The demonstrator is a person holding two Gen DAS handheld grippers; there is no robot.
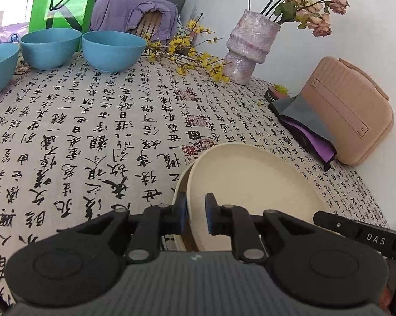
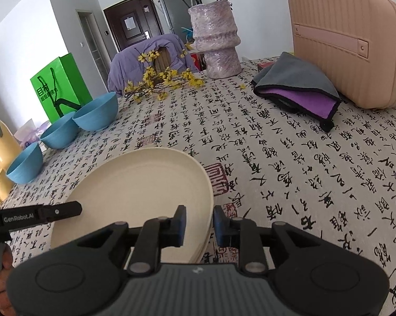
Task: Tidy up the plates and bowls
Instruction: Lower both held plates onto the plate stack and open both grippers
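Cream plates sat stacked on bench. Left hand-held gripper and right hand-held gripper straddled rims, jaws narrow, gaps visible. Three blue bowls remained unstacked, far left.

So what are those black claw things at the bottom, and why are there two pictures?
Those are two grabbing tools, one in each of a person's hands. Each has a camera that looks along its two fingers. So one picture comes from the left gripper and the other from the right gripper. They sit at opposite edges of the cream plates, which are stacked on a table covered in printed writing. The fingers reach around the rim, but a gap shows, so nothing is squeezed. Further away are three blue bowls, a purple vase with flowers, a folded grey and purple cloth and a pink case.
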